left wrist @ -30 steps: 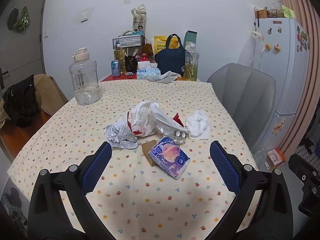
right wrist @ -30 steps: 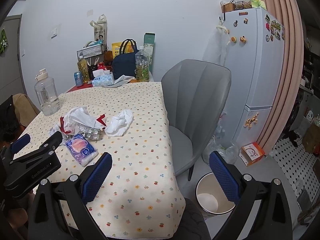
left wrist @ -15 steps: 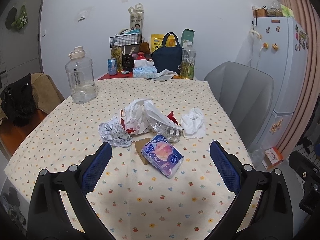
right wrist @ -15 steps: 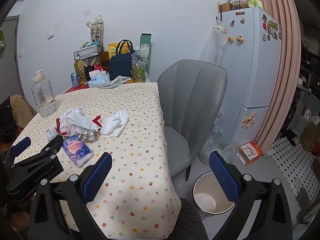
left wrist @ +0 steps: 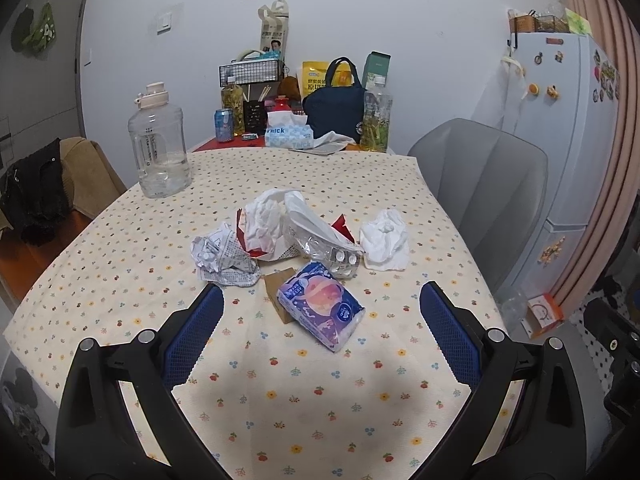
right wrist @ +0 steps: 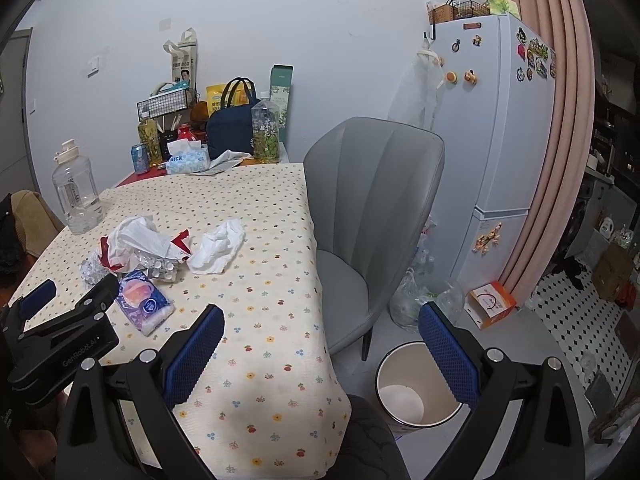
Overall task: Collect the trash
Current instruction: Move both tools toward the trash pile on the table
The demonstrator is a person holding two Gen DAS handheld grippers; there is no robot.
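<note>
change: both cameras sit a bit farther back than a second ago; trash pile unmoved, nothing picked yet
left hand-held gripper: pads wide apart, empty, hovering over the near table edge, aimed at the pile, likely lining up a first grab
table: floral cloth; trash bunched mid-table, all within one reach
crumpled printed paper: left end of pile, touching the red-and-white wrapper
tissue pack: nearest to the left pads, lying partly on a brown card, probably easiest first pick
clear plastic with pill blister: leaning on the wrapper, slippery-looking
white wad: right end, slightly apart from the rest
right hand-held gripper: pads apart, empty, over the table's right corner
bin: on the floor just right of the table, beside the grey chair, open-topped, so it reads as the drop target
</note>
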